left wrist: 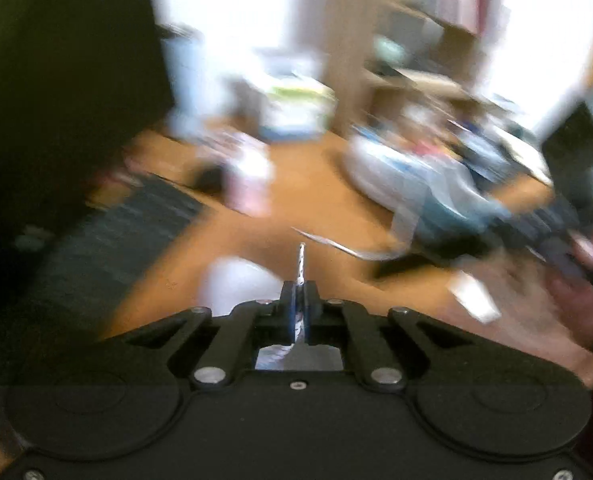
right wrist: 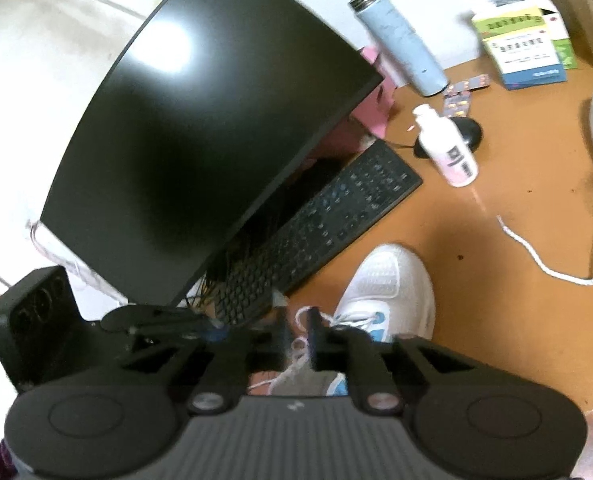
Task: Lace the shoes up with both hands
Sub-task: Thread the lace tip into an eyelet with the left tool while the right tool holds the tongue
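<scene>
Left wrist view: left hand-held gripper [left wrist: 301,292] clamped on a white lace [left wrist: 301,268]. Right hand-held gripper [right wrist: 300,328] narrowly parted around lace loops, white shoe [right wrist: 388,284] just beyond, beside the keyboard [right wrist: 316,232] on the table [right wrist: 496,320].

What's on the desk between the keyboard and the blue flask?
In the right wrist view, a white pump bottle and black mouse lie between keyboard and flask.
</scene>
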